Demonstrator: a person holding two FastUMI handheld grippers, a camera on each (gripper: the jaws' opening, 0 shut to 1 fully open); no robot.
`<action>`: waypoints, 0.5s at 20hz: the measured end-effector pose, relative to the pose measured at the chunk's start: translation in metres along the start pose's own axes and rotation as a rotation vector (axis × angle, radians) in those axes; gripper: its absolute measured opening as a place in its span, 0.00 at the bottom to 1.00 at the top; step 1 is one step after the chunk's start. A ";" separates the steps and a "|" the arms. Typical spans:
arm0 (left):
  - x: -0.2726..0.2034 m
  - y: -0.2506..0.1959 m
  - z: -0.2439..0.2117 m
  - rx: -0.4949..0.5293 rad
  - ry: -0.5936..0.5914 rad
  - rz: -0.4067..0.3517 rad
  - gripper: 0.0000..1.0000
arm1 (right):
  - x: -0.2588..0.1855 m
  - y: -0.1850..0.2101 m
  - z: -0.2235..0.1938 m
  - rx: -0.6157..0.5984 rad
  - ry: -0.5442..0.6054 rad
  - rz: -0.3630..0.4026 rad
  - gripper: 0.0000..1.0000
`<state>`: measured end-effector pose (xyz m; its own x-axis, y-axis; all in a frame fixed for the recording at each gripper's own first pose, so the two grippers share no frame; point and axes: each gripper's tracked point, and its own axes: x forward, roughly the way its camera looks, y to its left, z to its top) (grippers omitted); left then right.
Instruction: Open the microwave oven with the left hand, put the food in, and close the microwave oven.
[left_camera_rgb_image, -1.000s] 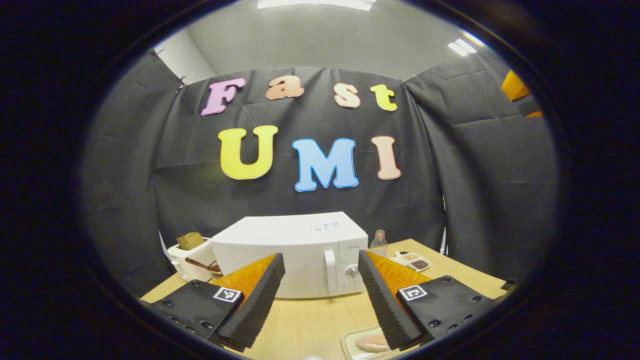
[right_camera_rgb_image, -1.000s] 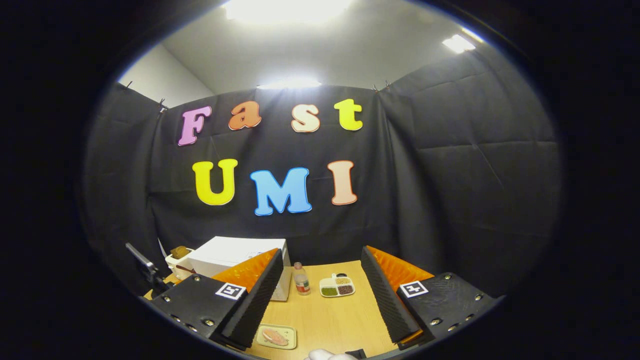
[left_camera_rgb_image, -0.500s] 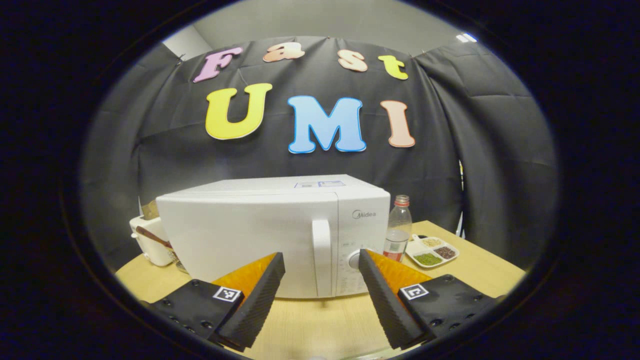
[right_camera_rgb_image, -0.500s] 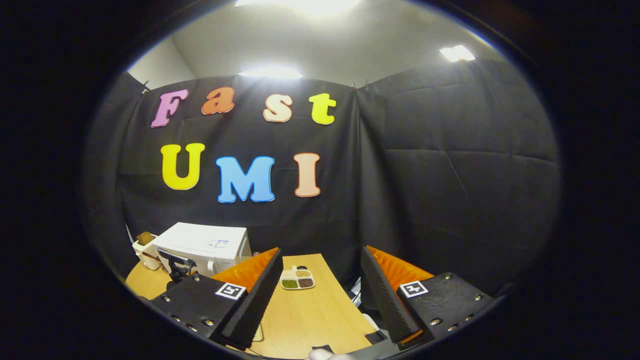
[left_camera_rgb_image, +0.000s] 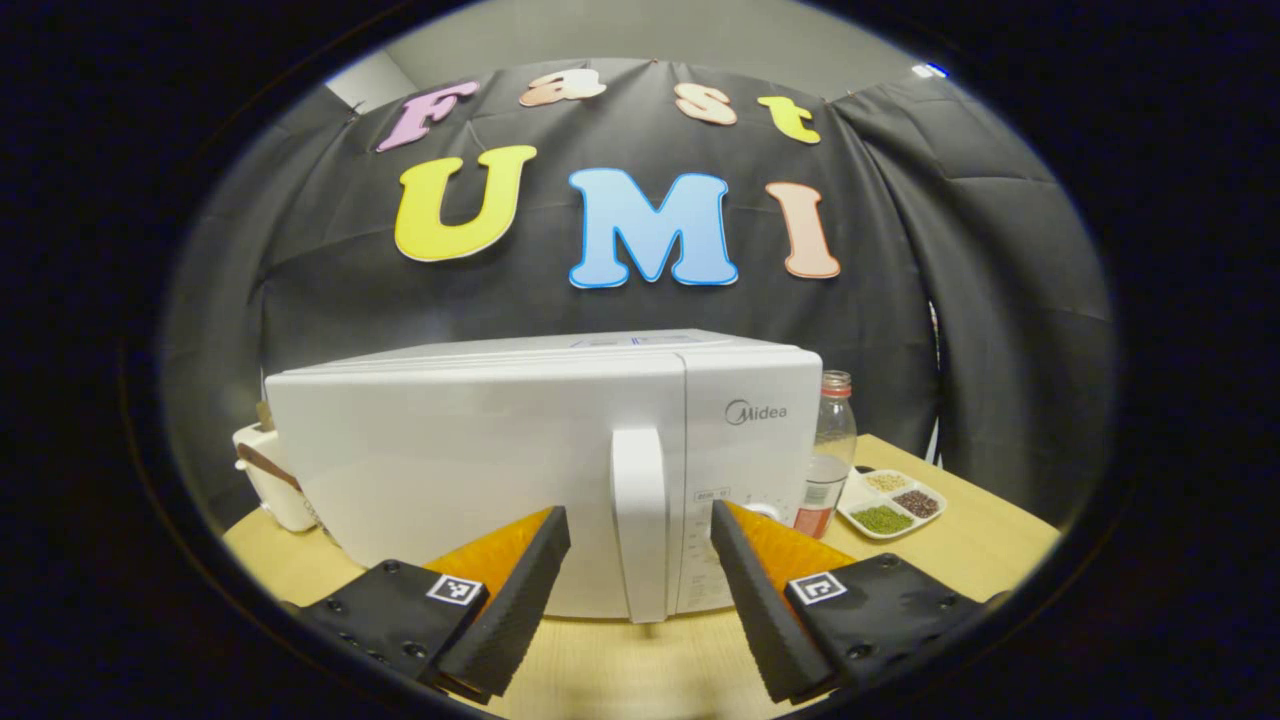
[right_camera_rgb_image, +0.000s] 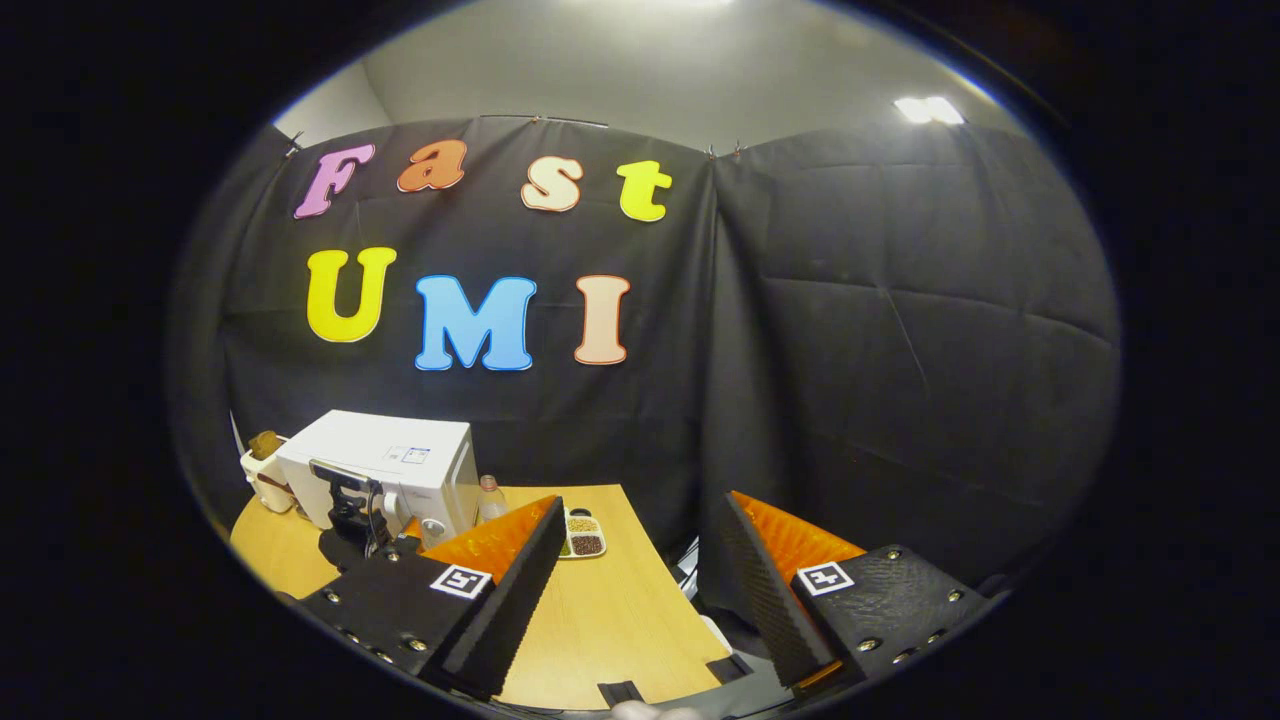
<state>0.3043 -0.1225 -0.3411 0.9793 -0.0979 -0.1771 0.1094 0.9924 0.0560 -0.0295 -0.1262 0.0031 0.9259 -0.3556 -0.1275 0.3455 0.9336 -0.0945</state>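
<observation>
A white microwave oven (left_camera_rgb_image: 480, 460) stands shut on the wooden table (left_camera_rgb_image: 960, 545), its upright door handle (left_camera_rgb_image: 640, 520) right in front of me in the left gripper view. My left gripper (left_camera_rgb_image: 640, 590) is open, one finger on each side of the handle, not touching it. In the right gripper view the microwave oven (right_camera_rgb_image: 385, 470) is small at the far left, with the left gripper (right_camera_rgb_image: 350, 510) in front of its door. My right gripper (right_camera_rgb_image: 635, 590) is open, holding nothing, off the table's right side.
A clear bottle (left_camera_rgb_image: 828, 450) with a red cap stands right of the microwave oven. A white divided tray (left_camera_rgb_image: 888, 503) of beans lies beyond it. A white toaster (left_camera_rgb_image: 262, 480) sits at the oven's left. The table's right edge (right_camera_rgb_image: 660, 590) curves below my right gripper.
My left gripper has moved forward to the microwave oven, whose handle now lies between its fingers. The right gripper has swung right; the plate of food has left both views.
</observation>
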 end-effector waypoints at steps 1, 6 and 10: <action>0.002 -0.001 -0.001 0.006 0.003 -0.008 0.92 | 0.001 0.002 -0.001 0.002 0.001 0.004 0.95; 0.011 0.004 -0.003 0.022 0.035 0.000 0.37 | 0.003 0.006 -0.004 -0.009 0.009 0.011 0.95; 0.009 0.003 -0.004 -0.017 0.038 -0.038 0.29 | 0.001 0.004 -0.001 0.005 0.002 0.014 0.95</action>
<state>0.3126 -0.1204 -0.3464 0.9673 -0.1329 -0.2160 0.1431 0.9892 0.0320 -0.0270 -0.1226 0.0016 0.9304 -0.3424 -0.1305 0.3332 0.9388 -0.0879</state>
